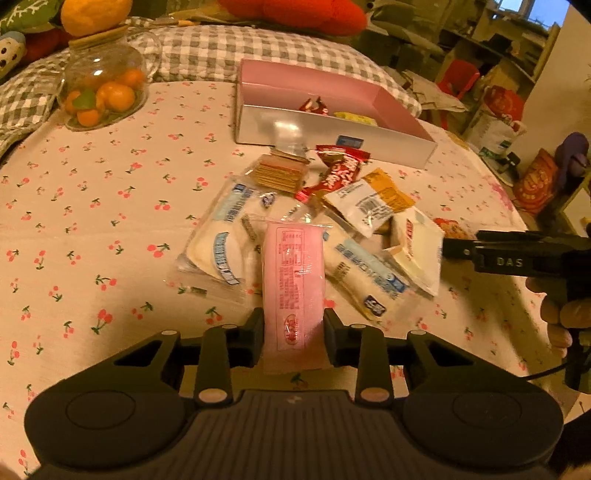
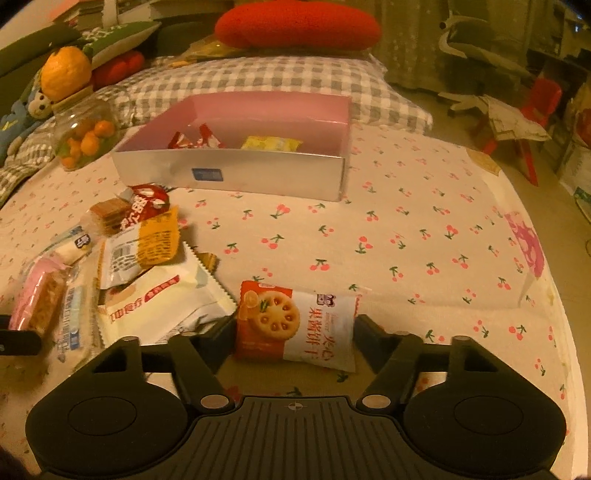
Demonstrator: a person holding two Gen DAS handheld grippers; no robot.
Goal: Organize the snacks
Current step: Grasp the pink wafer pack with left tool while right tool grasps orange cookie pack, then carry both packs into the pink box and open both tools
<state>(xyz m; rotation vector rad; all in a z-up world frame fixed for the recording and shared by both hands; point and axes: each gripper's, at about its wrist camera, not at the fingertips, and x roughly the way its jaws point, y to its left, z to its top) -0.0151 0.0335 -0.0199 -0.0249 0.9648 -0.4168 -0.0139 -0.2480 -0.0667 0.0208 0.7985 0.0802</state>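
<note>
My left gripper (image 1: 294,328) is shut on a pink snack packet (image 1: 293,280), holding its near end just above the snack pile (image 1: 332,206). My right gripper (image 2: 291,334) has its fingers on both sides of a red-and-white cookie packet (image 2: 295,323) lying on the cherry-print cloth; whether they press it I cannot tell. The pink-lined box (image 2: 236,173) stands further back, with a red packet (image 2: 192,140) and a yellow packet (image 2: 271,143) inside. The box also shows in the left wrist view (image 1: 325,136). The right gripper's body (image 1: 517,254) shows at the right of the left wrist view.
A glass jar of small oranges (image 1: 103,92) stands at the back left. A checked cushion (image 2: 258,79) and red pillow (image 2: 295,26) lie behind the box. The cloth-covered table (image 2: 424,240) drops off at the right edge.
</note>
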